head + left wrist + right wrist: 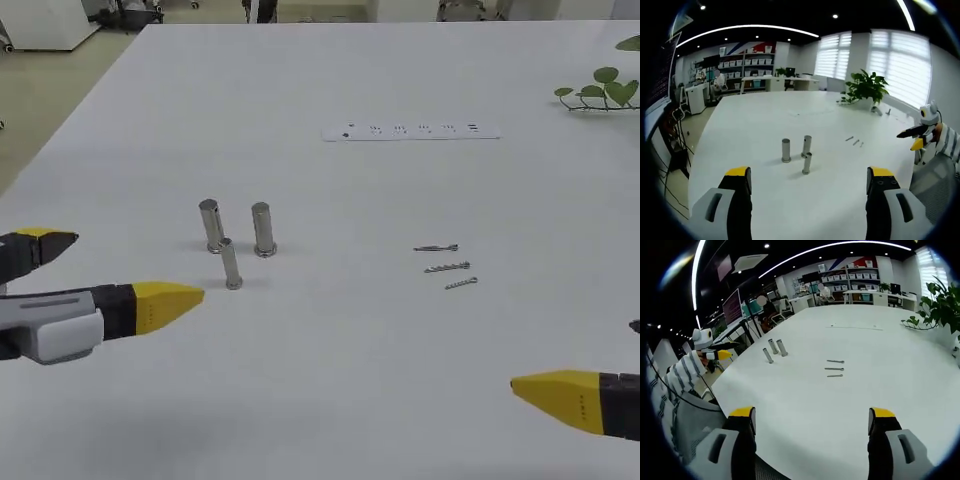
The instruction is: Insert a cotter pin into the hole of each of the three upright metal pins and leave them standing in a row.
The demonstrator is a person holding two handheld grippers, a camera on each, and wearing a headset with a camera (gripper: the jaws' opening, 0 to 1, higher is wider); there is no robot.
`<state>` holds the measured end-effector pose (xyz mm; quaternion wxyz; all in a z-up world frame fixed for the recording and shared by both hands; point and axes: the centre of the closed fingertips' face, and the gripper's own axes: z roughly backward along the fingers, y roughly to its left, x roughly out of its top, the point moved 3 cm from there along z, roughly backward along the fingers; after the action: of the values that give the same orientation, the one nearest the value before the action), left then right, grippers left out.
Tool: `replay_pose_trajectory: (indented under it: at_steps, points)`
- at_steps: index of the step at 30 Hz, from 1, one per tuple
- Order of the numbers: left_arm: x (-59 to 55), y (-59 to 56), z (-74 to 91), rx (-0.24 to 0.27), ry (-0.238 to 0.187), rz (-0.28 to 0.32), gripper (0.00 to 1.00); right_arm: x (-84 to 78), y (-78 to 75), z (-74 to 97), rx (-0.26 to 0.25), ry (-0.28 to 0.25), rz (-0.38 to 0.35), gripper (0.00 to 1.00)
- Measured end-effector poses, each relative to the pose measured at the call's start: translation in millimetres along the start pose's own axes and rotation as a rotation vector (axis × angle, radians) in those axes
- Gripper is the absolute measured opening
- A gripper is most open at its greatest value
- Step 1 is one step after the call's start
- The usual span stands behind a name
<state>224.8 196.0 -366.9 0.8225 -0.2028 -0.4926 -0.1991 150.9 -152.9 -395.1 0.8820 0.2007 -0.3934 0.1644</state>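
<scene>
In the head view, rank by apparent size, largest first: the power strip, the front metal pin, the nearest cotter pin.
1. power strip, longest even though farthest
2. front metal pin
3. nearest cotter pin, thin and short

3 metal pins are standing left of centre in the head view: the rear-left pin (209,225), the rear-right pin (263,229) and the front pin (231,264). 3 cotter pins are lying right of centre: the top cotter pin (436,248), the middle cotter pin (447,267) and the bottom cotter pin (461,284). 1 power strip (411,131) is lying above centre. 1 plant (600,92) is showing at the upper right. 2 tongs are hanging at the bottom corners: the left tongs (139,266) and the right tongs (573,355). 1 tabletop (340,380) is carrying everything.
</scene>
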Motion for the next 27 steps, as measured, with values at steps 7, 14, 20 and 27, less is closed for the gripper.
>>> replay_pose_trajectory:
  at_steps: [7,14,20,27]
  points:
    - [7.6,16.0,-11.4,0.005,0.014,-0.024,0.91,-3.7,-1.0,0.4,-0.004,0.015,-0.002,0.92]
    - [16.7,30.7,-21.8,0.013,0.003,-0.047,0.88,-2.2,-2.9,-1.3,-0.011,0.007,0.022,0.91]
    - [22.9,41.1,-35.5,0.007,0.002,-0.035,0.85,1.9,-0.3,-4.7,0.008,0.003,0.031,0.91]
    - [45.3,51.4,-53.6,0.004,-0.058,0.006,0.81,-1.8,1.6,-12.0,0.011,0.048,0.063,0.91]
